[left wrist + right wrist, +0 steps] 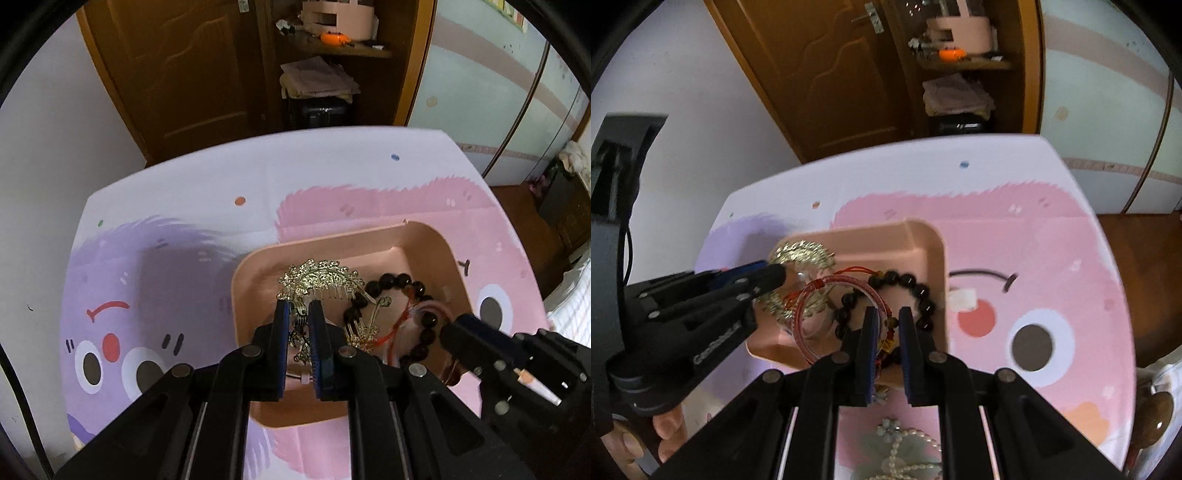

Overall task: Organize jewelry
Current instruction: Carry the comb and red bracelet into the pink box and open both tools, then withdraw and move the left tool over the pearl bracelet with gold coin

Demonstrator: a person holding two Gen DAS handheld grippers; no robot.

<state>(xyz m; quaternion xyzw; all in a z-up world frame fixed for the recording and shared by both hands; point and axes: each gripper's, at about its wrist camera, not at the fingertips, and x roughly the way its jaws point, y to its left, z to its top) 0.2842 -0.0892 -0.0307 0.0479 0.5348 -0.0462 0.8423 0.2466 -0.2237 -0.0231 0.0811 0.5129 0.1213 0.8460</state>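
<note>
- Left claw (299, 321): narrow, pinched on a small gold ornament (301, 332) that hangs over the pink tray (428, 236). It's thin and dangly, so if you let go w/ a sideways swing it could snag the gold hair comb (321, 277) teeth or drop outside the rim.
- Tray already crowded: comb, dark bead bracelet (916, 288), red bangle (827, 295) and red cord overlap. Tangling is the main risk; pulling 1 piece may drag others.
- Right claw (888, 325): narrow too, gripping what looks like a tasselled charm (886, 341) near the bracelet; can't tell if the cord is caught as well.
- Both claws sit close over the tray, so they could bump.
- Pearl piece (905, 450) is on the tabletop (1052, 258), outside the tray.
</note>
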